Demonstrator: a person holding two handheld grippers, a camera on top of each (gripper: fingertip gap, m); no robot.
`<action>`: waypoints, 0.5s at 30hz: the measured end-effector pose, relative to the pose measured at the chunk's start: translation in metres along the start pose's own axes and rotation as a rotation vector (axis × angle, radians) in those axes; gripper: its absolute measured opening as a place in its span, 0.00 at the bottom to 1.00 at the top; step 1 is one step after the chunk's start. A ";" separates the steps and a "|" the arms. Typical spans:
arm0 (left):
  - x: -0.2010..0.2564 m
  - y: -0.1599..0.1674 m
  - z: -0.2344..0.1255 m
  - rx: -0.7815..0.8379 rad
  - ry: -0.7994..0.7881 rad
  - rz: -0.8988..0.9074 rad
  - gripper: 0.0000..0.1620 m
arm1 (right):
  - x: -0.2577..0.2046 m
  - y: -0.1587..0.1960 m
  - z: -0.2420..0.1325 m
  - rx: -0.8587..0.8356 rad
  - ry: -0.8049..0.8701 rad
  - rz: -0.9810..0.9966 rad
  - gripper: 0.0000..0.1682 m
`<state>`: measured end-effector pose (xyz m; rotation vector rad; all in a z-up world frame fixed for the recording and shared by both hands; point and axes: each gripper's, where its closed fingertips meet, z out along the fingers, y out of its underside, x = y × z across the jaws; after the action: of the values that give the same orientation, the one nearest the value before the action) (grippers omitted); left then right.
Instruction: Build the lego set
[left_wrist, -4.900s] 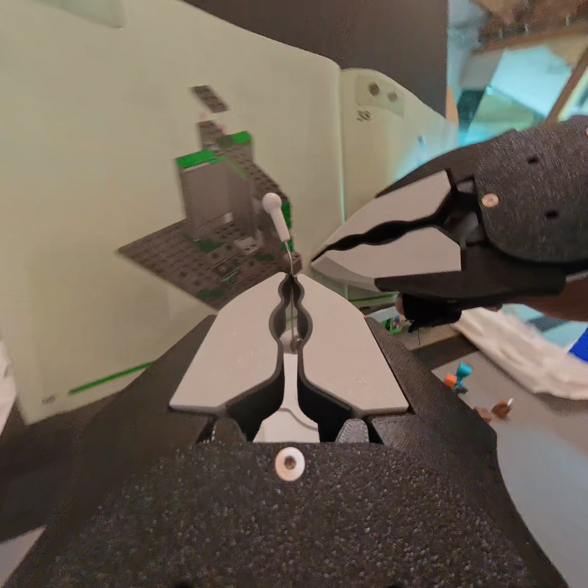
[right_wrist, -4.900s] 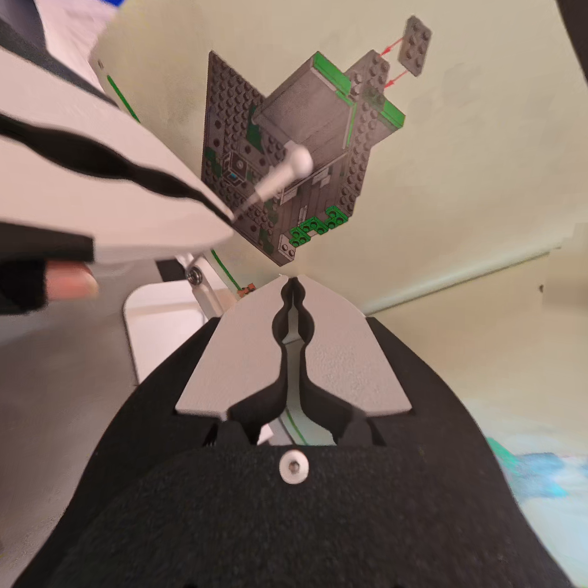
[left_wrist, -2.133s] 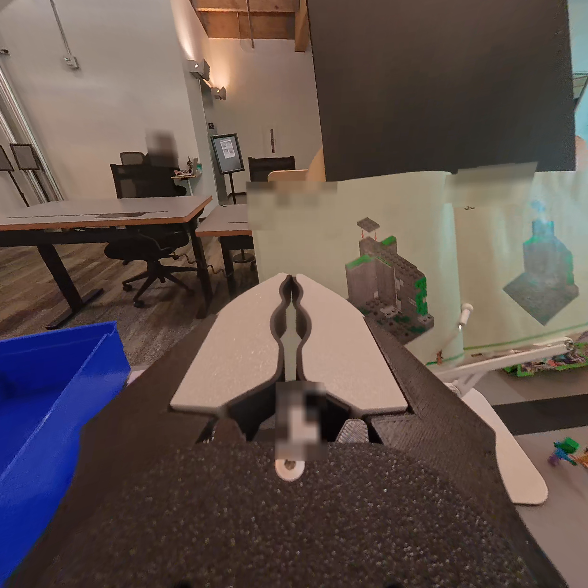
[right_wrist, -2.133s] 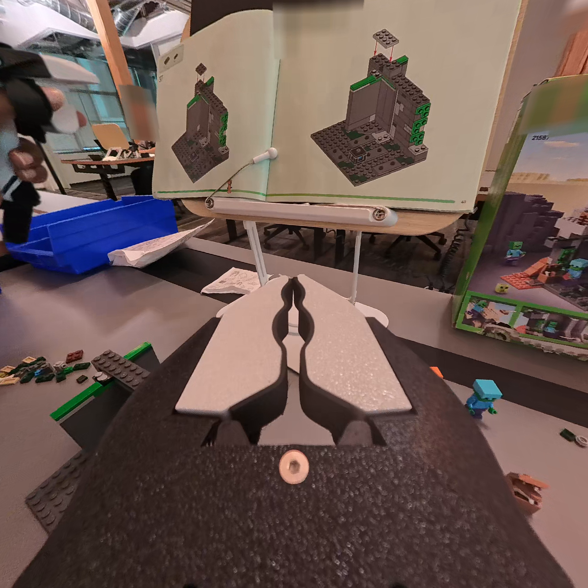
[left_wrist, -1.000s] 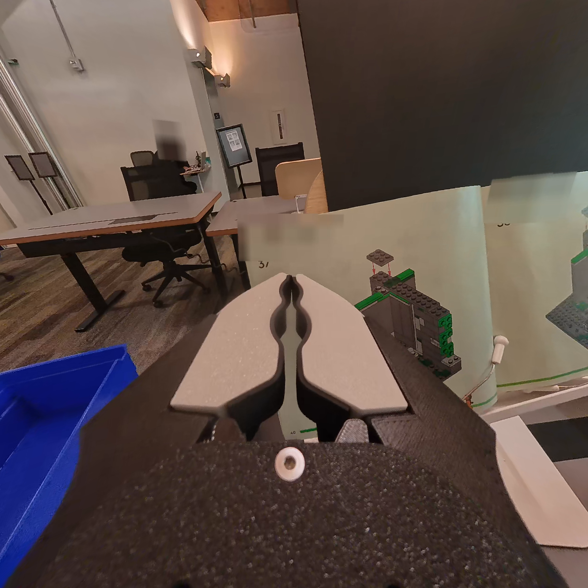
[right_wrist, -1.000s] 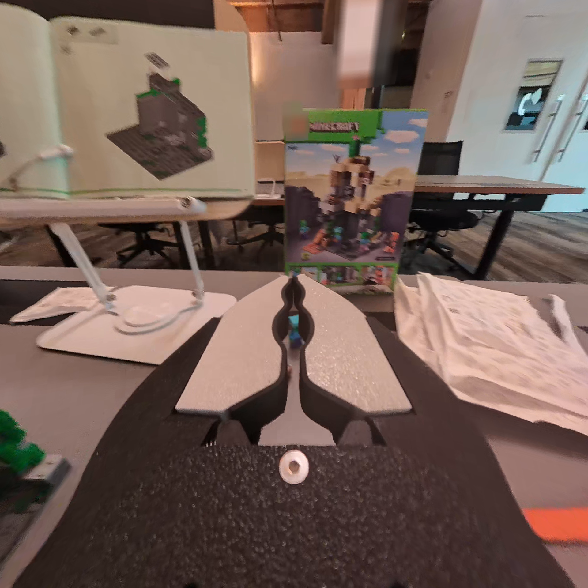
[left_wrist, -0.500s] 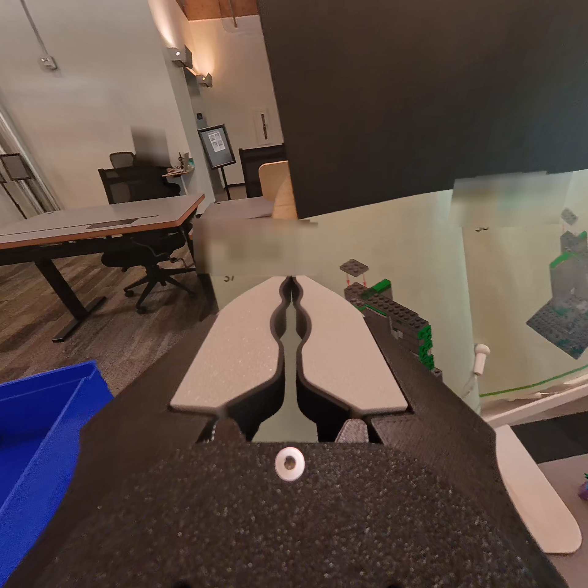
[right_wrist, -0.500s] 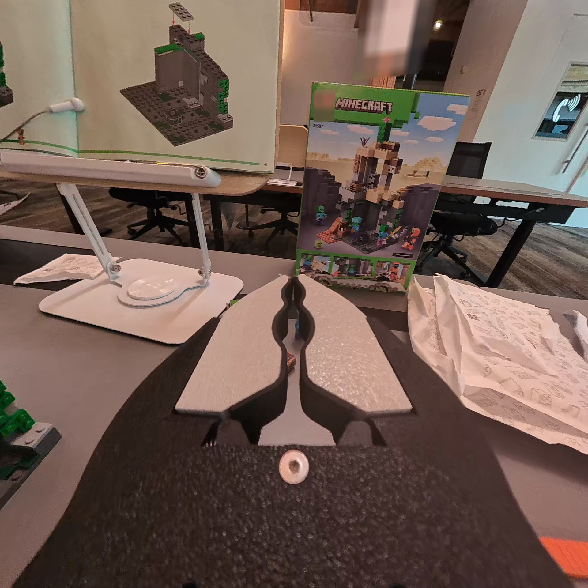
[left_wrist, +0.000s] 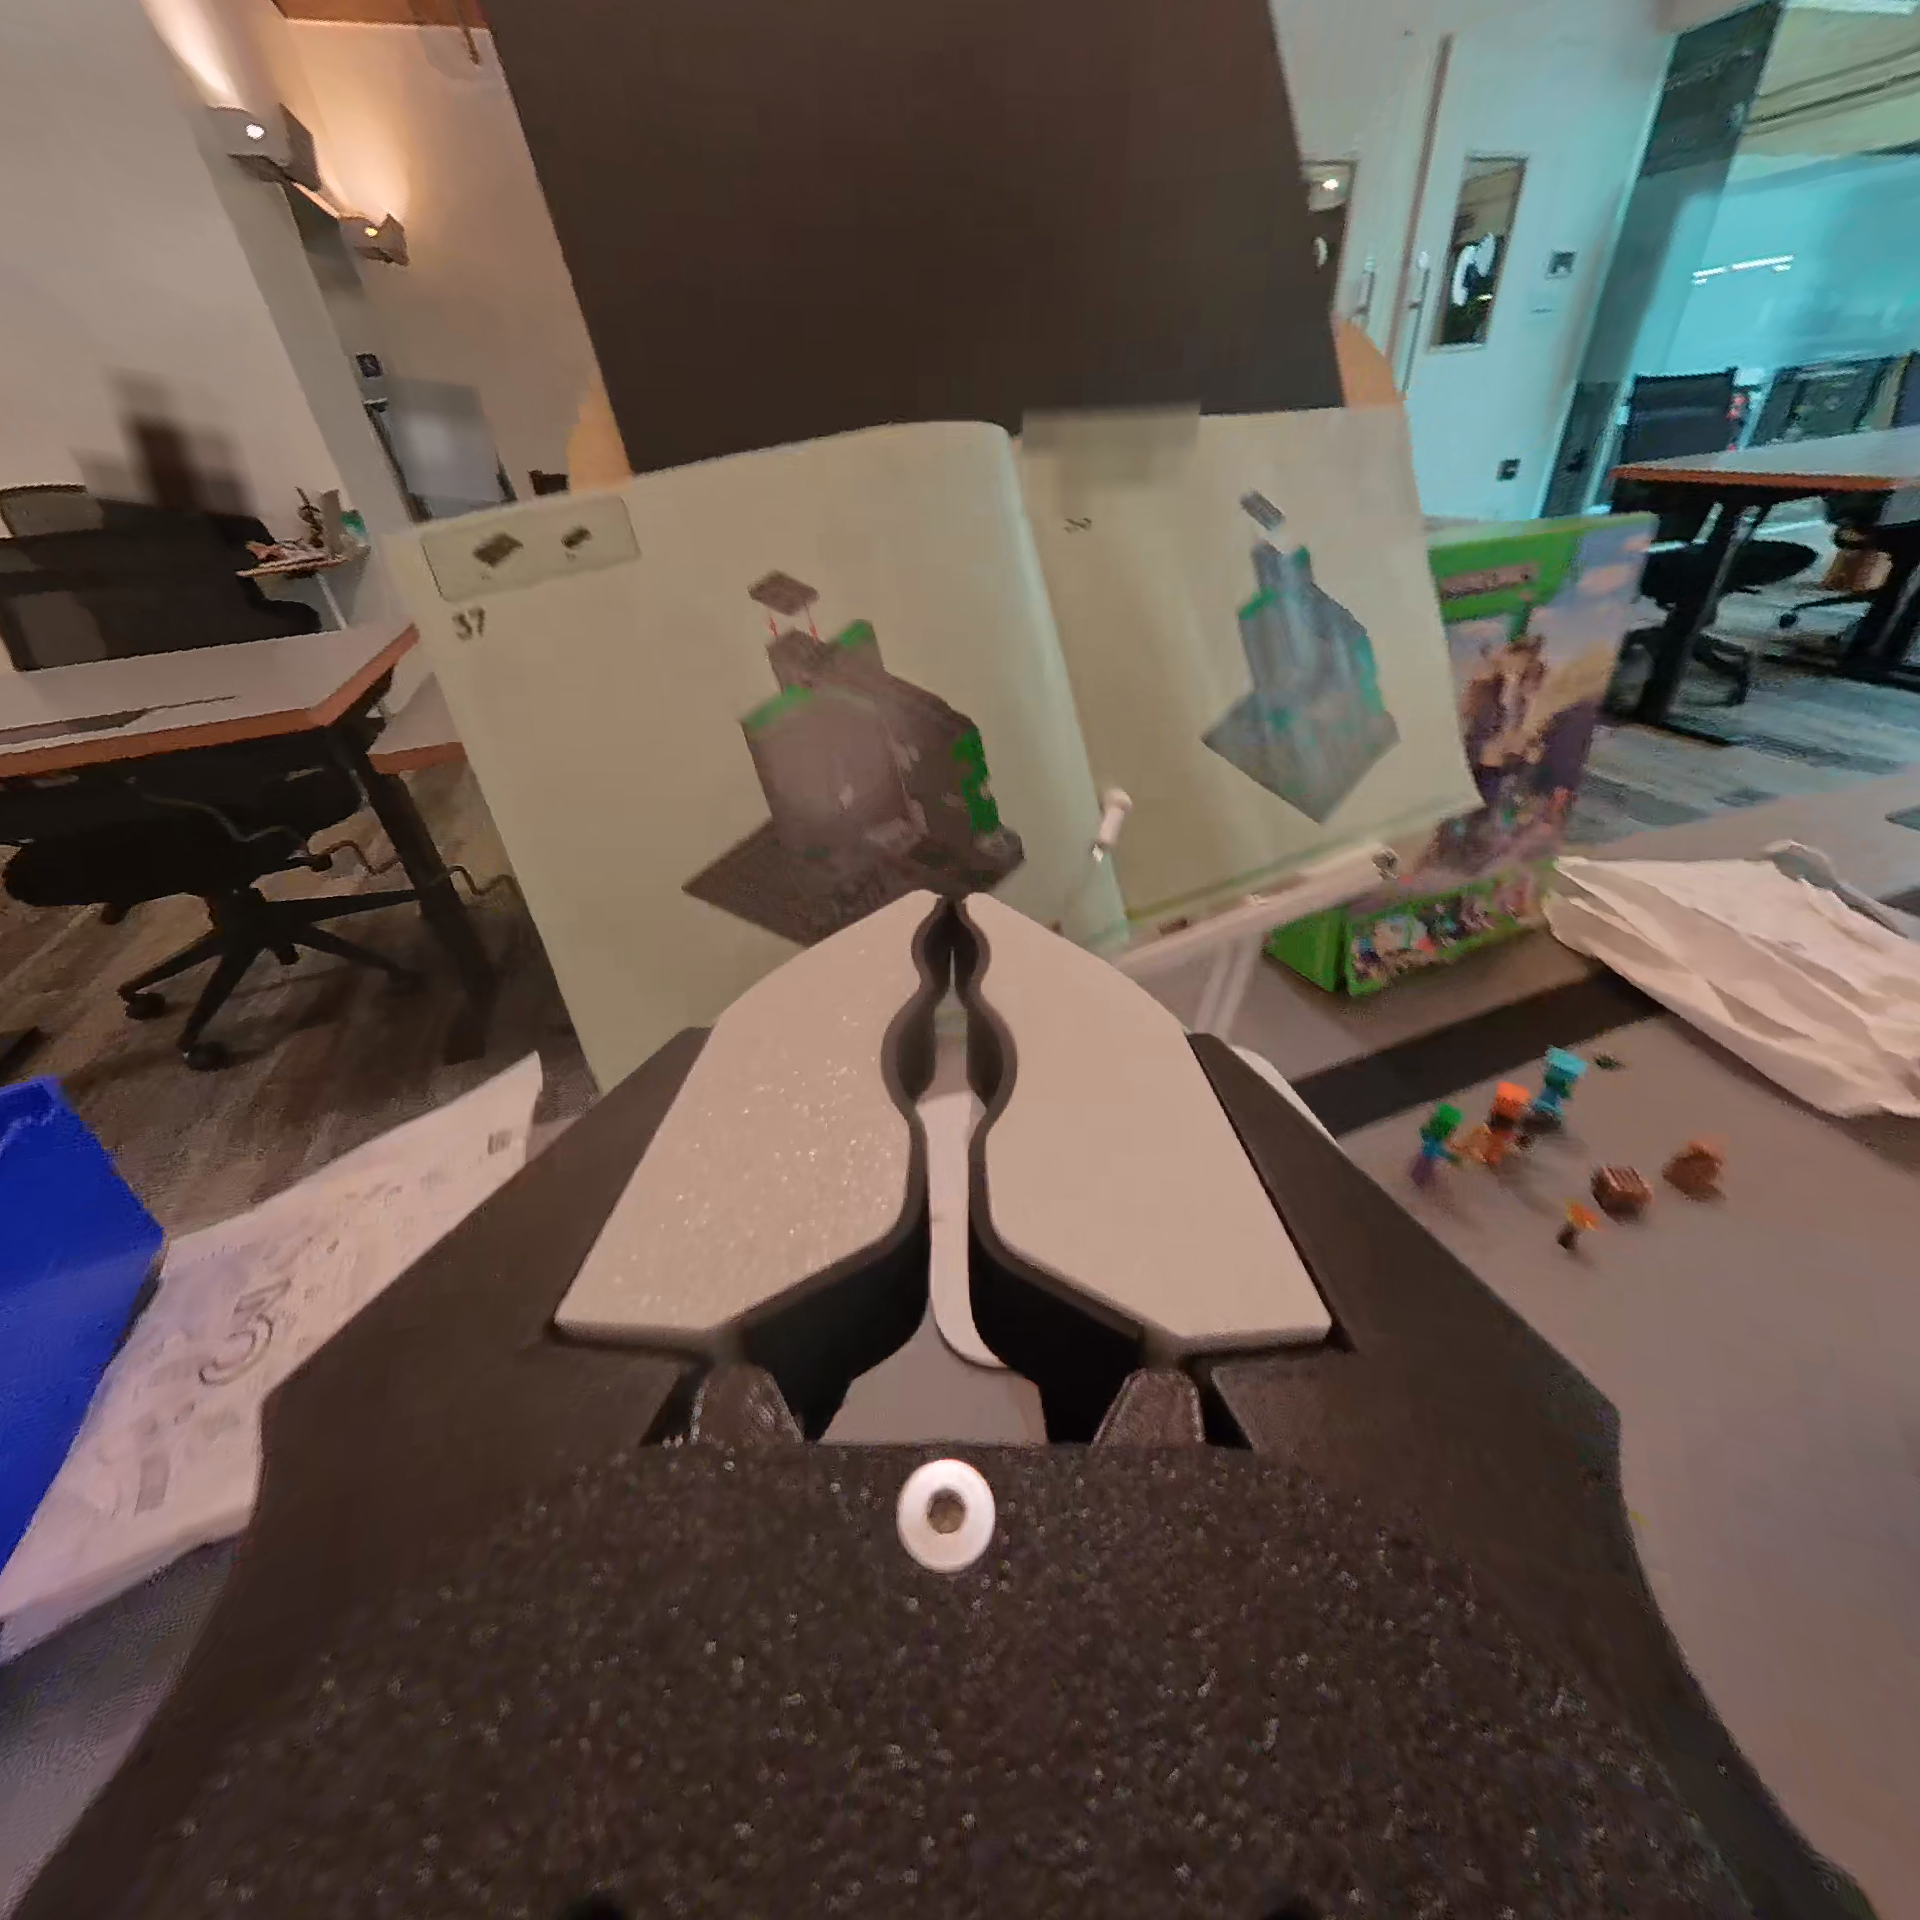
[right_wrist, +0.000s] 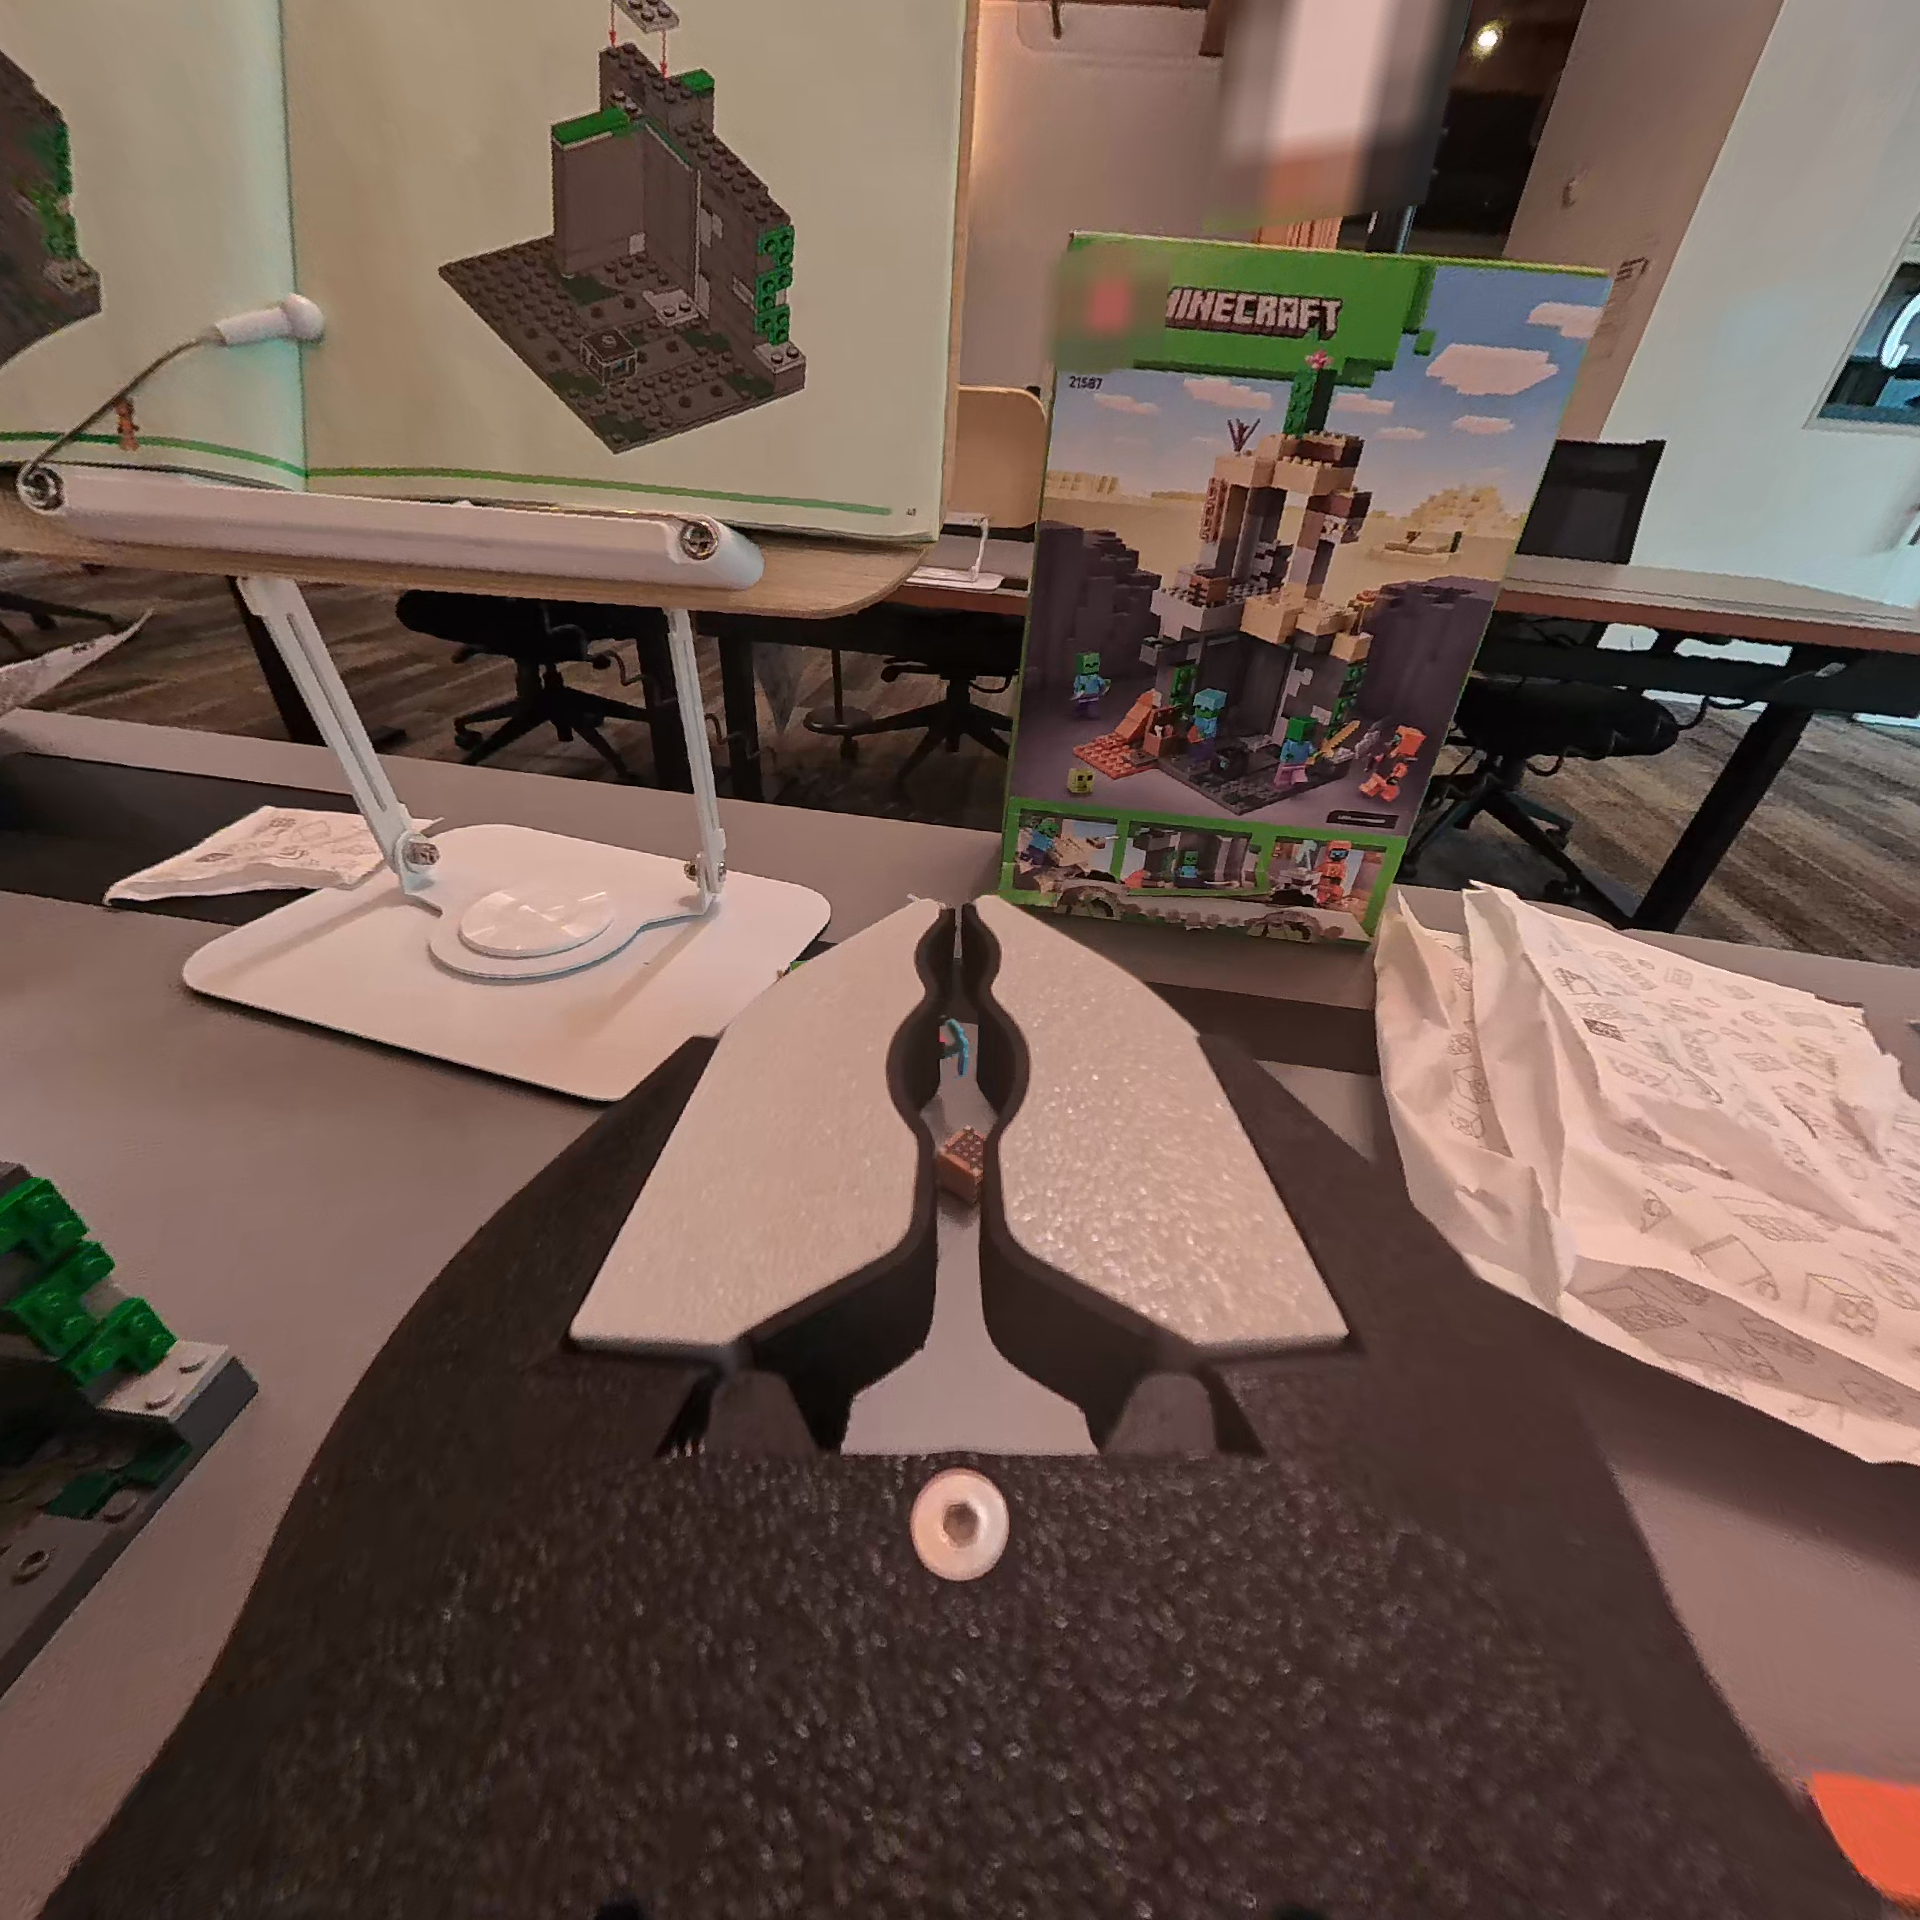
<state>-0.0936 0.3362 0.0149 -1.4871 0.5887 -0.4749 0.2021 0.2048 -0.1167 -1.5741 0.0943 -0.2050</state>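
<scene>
both tools, pulled back from the upright instruction book, are together, empty.

Grey table carries white stand, box, crumpled paper

I see pale green instruction pages, a white book stand, a green-bordered set box, white printed paper bags, green bricks on the grey build, a blue bin
</scene>
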 end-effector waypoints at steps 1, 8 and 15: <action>0.006 0.004 -0.013 -0.009 0.020 -0.002 0.00 | -0.001 0.000 0.000 -0.001 -0.003 -0.003 0.00; -0.010 0.026 -0.104 -0.087 0.018 0.016 0.05 | -0.007 0.000 -0.002 0.000 -0.011 -0.025 0.01; -0.100 0.050 -0.191 -0.245 -0.178 0.055 0.12 | -0.009 0.000 -0.003 -0.001 -0.015 -0.029 0.01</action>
<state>-0.2949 0.2527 -0.0259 -1.7206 0.5596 -0.2290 0.1932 0.2040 -0.1170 -1.5780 0.0595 -0.2159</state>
